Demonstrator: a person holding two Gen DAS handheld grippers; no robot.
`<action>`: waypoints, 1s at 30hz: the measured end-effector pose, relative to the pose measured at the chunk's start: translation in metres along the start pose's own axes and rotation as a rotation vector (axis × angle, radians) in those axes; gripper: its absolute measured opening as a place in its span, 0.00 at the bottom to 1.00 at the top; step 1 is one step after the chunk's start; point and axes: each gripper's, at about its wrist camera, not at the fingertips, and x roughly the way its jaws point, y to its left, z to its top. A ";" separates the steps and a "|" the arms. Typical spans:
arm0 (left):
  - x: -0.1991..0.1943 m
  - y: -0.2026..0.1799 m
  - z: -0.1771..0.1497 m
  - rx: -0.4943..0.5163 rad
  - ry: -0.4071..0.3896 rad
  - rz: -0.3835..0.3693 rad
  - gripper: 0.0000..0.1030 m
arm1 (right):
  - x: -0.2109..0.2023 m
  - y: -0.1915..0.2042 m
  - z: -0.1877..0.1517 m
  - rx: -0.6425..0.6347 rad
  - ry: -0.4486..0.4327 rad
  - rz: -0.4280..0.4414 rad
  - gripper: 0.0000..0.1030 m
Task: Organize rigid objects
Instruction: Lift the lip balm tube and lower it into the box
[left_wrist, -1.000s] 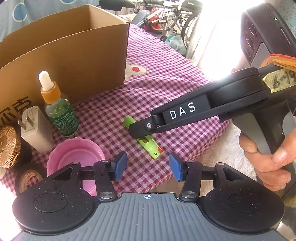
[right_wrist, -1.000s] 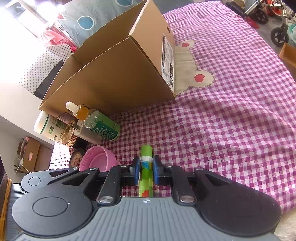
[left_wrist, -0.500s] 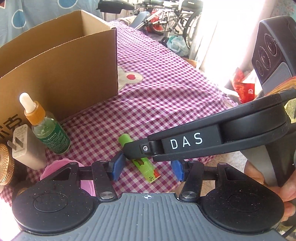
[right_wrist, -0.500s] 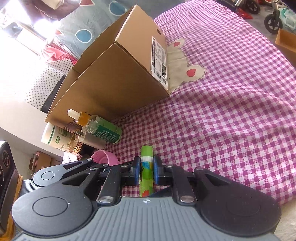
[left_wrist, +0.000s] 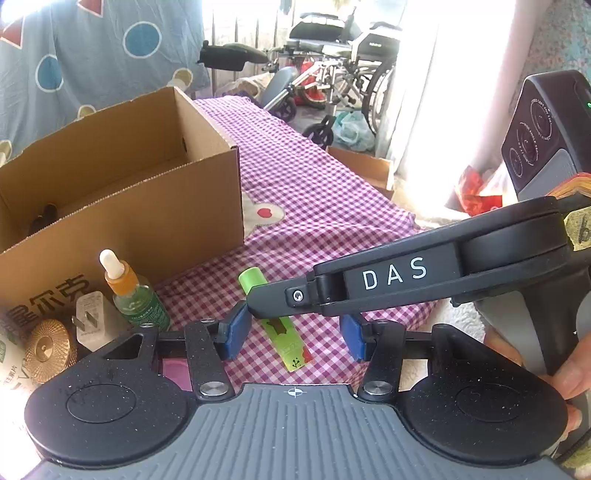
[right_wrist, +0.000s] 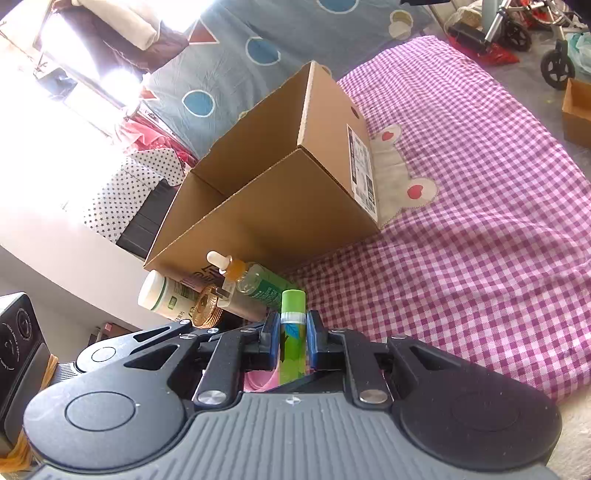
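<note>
Green tube (right_wrist: 293, 334), leaf-printed, clenched in my right gripper (right_wrist: 291, 341); my left gripper (left_wrist: 293, 334) gapes unladen above purple gingham cloth (right_wrist: 461, 258), cardboard box (right_wrist: 280, 206) beyond.

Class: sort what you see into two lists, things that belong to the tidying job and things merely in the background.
Job: green tube in right gripper, cardboard box, dropper bottle, plug adapter, left gripper.

Background: wheelchair, patterned sheet, small carton.
</note>
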 end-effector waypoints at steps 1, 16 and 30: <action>-0.007 0.001 0.002 0.003 -0.022 0.009 0.50 | -0.003 0.007 0.003 -0.016 -0.010 0.008 0.16; -0.105 0.092 0.054 -0.135 -0.226 0.193 0.51 | 0.047 0.165 0.099 -0.358 0.006 0.184 0.16; -0.039 0.217 0.080 -0.287 0.000 0.278 0.51 | 0.242 0.166 0.190 -0.226 0.378 0.108 0.16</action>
